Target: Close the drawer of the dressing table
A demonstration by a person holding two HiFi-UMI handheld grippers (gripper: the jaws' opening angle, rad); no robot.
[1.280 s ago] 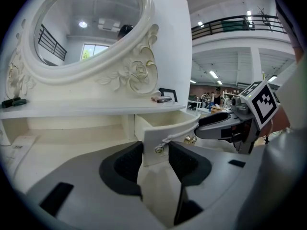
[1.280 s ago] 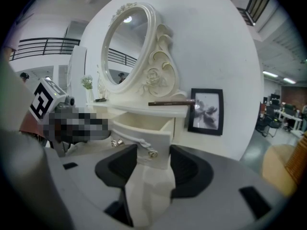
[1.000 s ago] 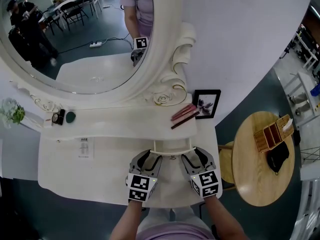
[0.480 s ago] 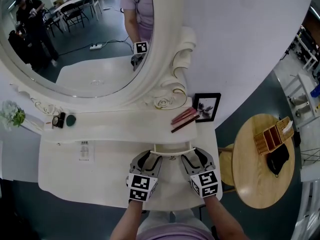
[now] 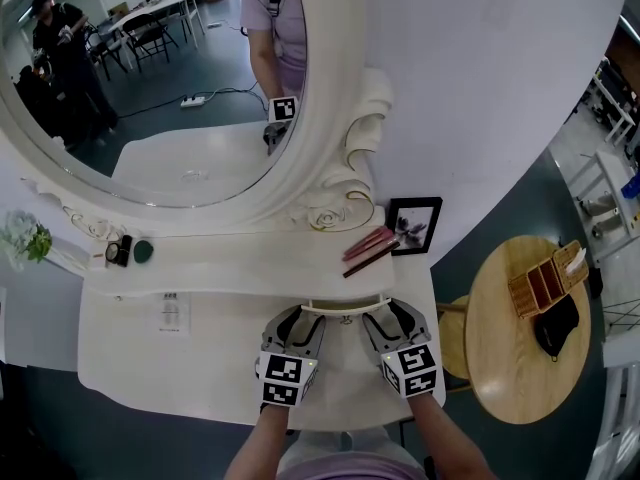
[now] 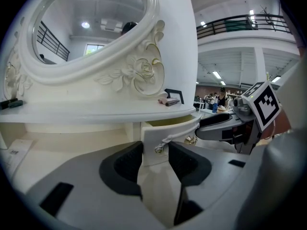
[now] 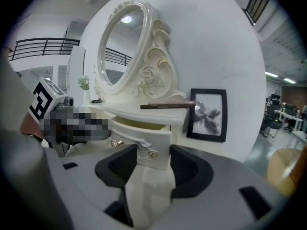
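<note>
Your left hand-held gripper [image 5: 295, 318] [image 6: 154, 157] has its jaws apart. In the left gripper view the gap frames the left corner of the small white drawer with the curved front [image 6: 168, 131]. Nothing's pinched, and the dark pads [image 6: 125, 163] just sit either side of that corner. I can't tell if the tips actually touch the front.

It's the same on the other side. Your right hand-held gripper [image 5: 395, 316] [image 7: 152, 161] is spread too, with the drawer's right corner [image 7: 148, 138] showing between its jaws.

The drawer [image 5: 345, 306] sits at the middle front of the white dressing table's tabletop [image 5: 130, 338]. It pokes out a little, so you can see a yellowish strip of its inside from both gripper views. A white draped pull hung on small brass-coloured knobs [image 6: 191, 139] runs across the front.

Right above the drawer, on the raised shelf, lie a few brown and pinkish makeup pencils [image 5: 368, 243]. Next to them a black-framed picture [image 5: 413, 223] leans on the wall. Behind is the big oval mirror in its carved white frame [image 5: 340, 158]. Off to your right stands a round wooden side table [image 5: 500, 368].
</note>
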